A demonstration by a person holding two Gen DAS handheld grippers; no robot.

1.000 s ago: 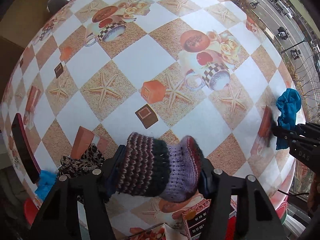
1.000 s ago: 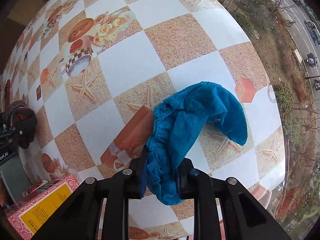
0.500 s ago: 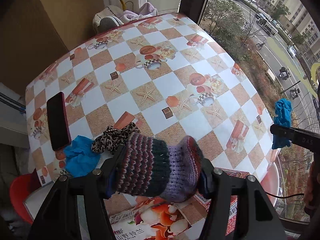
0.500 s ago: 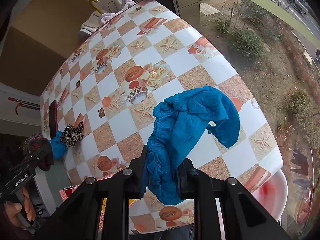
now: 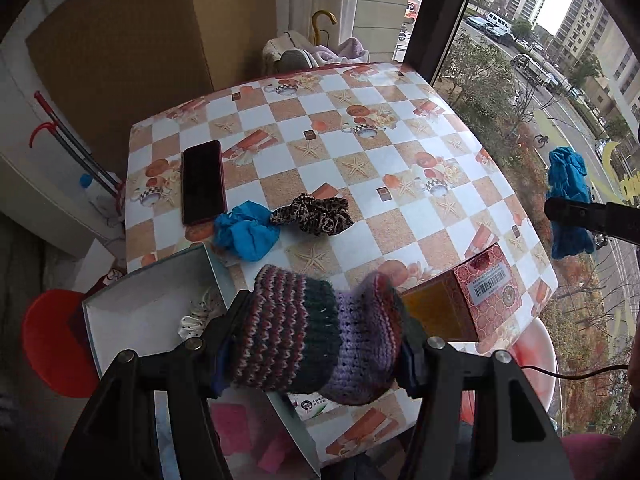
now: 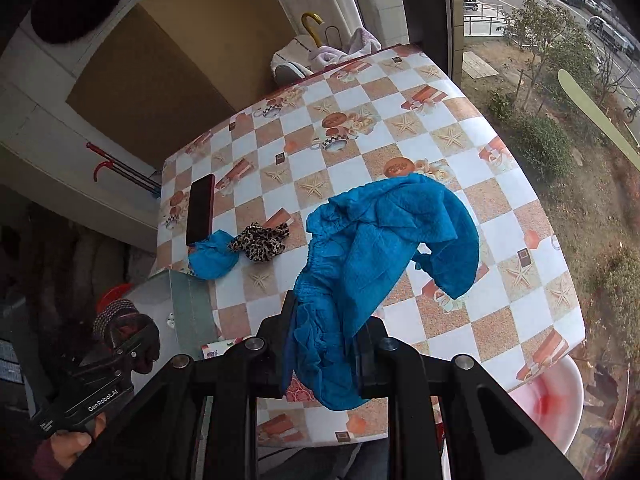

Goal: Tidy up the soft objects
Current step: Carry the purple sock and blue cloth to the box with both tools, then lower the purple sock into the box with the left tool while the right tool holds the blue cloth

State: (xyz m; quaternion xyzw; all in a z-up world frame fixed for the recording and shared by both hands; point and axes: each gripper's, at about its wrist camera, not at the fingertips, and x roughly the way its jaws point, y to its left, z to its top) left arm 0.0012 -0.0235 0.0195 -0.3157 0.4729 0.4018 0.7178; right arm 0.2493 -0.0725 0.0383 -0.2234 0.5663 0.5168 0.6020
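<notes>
My left gripper [image 5: 316, 340] is shut on a striped knitted piece [image 5: 312, 336], purple, maroon and dark green, held high above the table's near edge and an open white box [image 5: 132, 312]. It also shows in the right wrist view [image 6: 124, 328]. My right gripper [image 6: 326, 344] is shut on a blue crinkled cover [image 6: 380, 248], which hangs in the air over the table; it also shows in the left wrist view [image 5: 566, 200]. A second blue cover [image 5: 246, 230] and a leopard-print scrunchie [image 5: 316, 214] lie on the checked tablecloth [image 5: 360, 152].
A dark phone [image 5: 202, 182] lies at the table's left. A red and yellow carton [image 5: 468, 296] stands at the near right edge. A white dotted scrunchie [image 5: 196, 316] lies in the box. A red stool [image 5: 56, 344] stands at the left. A window is at the right.
Both grippers have risen and pulled back from the table with their loads. The white box and the carton have come into the left wrist view.
</notes>
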